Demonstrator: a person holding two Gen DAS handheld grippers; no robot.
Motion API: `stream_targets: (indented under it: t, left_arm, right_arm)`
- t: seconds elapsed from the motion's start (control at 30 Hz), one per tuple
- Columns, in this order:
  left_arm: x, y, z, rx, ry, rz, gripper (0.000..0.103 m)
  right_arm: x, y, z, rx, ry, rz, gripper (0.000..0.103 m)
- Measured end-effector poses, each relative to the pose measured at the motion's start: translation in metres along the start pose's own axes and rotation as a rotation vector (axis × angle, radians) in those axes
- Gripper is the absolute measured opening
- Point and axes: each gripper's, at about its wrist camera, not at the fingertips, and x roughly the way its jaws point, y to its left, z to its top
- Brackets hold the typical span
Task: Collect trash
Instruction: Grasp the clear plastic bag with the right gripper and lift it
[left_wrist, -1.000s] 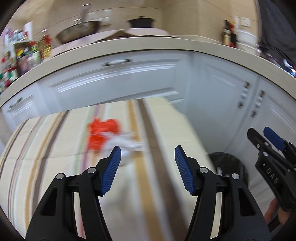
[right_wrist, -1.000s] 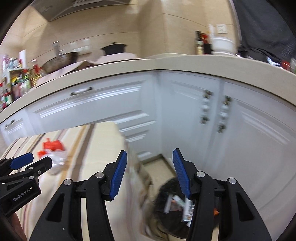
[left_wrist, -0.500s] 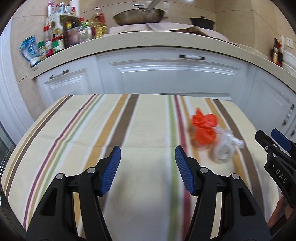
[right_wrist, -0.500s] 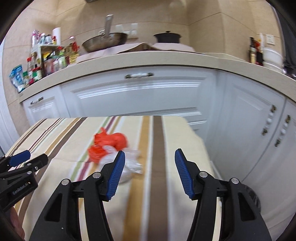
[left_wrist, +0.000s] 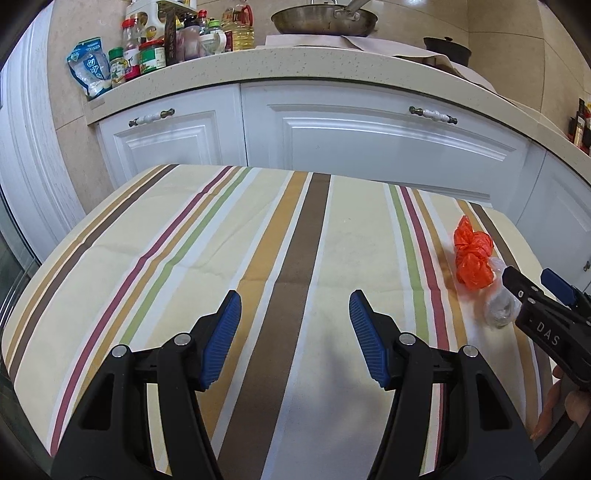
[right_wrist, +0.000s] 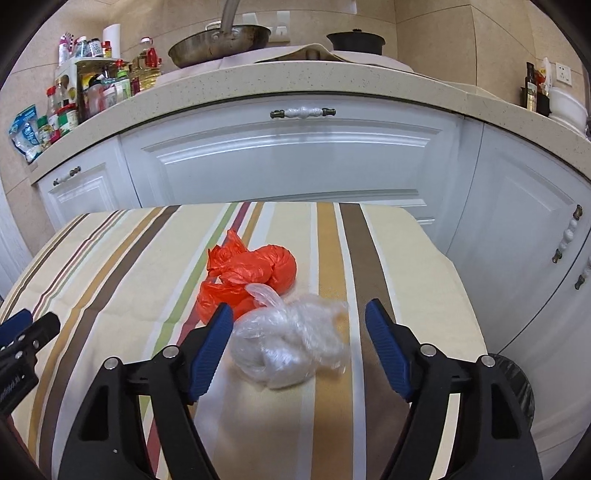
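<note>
Trash: clear plastic wad (right_wrist: 291, 341) on striped tablecloth (right_wrist: 110, 266), touching orange bag (right_wrist: 247, 277). Right gripper (right_wrist: 299, 343) gaping, framing wad (left gripper (left_wrist: 295, 336) gaping, idle). Next, likely: lower, pinch, carry to bin (right_wrist: 517, 387).

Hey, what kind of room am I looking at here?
Most likely a home kitchen: a frying pan on a speckled countertop, white cabinets beneath, and condiment bottles crowded at one end.

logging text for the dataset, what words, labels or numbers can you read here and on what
"DAS": on the right tongs, seen from the left wrist camera.
Lettering on the left tongs in the right wrist view: cut off at the frame edge, unreadable.
Labels on the jars, bottles and blue packet on the counter: too small to read.
</note>
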Motion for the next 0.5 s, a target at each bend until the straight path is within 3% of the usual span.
stream_targets:
  t: [0.4, 0.5]
  left_arm:
    - [0.0089, -0.0057, -0.0016, -0.008, 0.018, -0.028, 0.06]
    - [0.011, -0.0097, -0.0024, -0.005, 0.027, -0.034, 0.06]
  right_arm:
    - [0.0098, 0.0067, -0.004, -0.025, 0.083, 0.063, 0.072]
    - [0.0103, 0.0052, -0.0037, -0.023, 0.086, 0.072, 0.067]
